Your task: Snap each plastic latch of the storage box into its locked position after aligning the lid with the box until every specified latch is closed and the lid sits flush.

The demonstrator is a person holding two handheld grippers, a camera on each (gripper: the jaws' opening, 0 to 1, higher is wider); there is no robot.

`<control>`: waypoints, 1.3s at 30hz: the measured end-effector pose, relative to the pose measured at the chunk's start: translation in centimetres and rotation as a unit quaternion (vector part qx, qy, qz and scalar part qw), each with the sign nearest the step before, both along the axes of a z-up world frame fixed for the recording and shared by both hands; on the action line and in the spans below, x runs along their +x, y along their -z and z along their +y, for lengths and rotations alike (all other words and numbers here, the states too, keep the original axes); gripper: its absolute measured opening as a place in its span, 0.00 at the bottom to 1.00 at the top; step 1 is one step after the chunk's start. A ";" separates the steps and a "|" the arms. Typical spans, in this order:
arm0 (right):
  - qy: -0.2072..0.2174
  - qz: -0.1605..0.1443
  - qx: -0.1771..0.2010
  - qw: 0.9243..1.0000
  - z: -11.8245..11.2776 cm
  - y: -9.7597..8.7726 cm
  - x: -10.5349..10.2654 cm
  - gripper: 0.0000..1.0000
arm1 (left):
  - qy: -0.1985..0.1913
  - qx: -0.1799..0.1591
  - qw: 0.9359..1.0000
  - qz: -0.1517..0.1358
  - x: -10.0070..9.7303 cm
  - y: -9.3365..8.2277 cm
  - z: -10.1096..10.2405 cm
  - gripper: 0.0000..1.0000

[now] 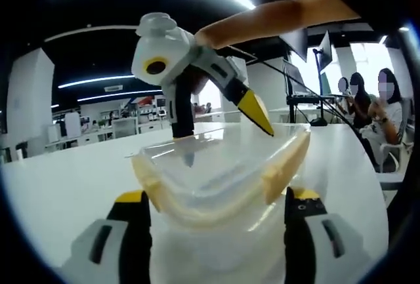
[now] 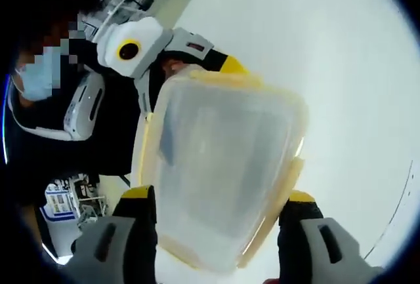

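Observation:
The clear storage box with pale yellow latches sits between my left gripper jaws, which close on its near end. My right gripper comes in from above, open, one yellow-tipped finger at the box's far rim and the other dark finger seen through the plastic. In the right gripper view the lidded box lies between the right gripper jaws, one on each long side. My left gripper holds the box's far end, its yellow fingertip at the rim.
A white table spreads under the box, also seen as the white table. A person in a dark top stands behind the left gripper. Seated people and desks with equipment lie past the table's far edge.

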State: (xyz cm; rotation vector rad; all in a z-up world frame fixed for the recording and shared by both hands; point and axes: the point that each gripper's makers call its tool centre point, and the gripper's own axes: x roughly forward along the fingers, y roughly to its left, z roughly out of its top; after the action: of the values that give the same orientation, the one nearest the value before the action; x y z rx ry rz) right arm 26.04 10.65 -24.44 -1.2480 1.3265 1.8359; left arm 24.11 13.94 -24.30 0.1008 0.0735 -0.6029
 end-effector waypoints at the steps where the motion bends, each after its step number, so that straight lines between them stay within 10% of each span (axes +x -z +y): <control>1: -0.005 0.002 -0.002 1.000 -0.1 -0.1 0.0 0.72 | 0.000 0.000 1.000 0.000 0.0 0.0 0.0 0.82; 22: 0.066 0.041 0.092 0.993 0.0 -0.2 0.1 0.76 | 0.001 -0.010 1.000 0.005 0.1 0.2 -0.4 0.85; 39: 0.092 0.010 0.051 0.994 -2.4 -0.1 0.0 0.74 | -0.001 -0.009 1.000 0.005 -0.4 0.3 -0.4 0.84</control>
State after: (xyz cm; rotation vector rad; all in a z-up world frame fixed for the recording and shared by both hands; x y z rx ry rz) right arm 26.01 8.24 -24.31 -1.0229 1.2963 1.7671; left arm 23.73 13.50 -24.59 0.0815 0.0774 -0.6029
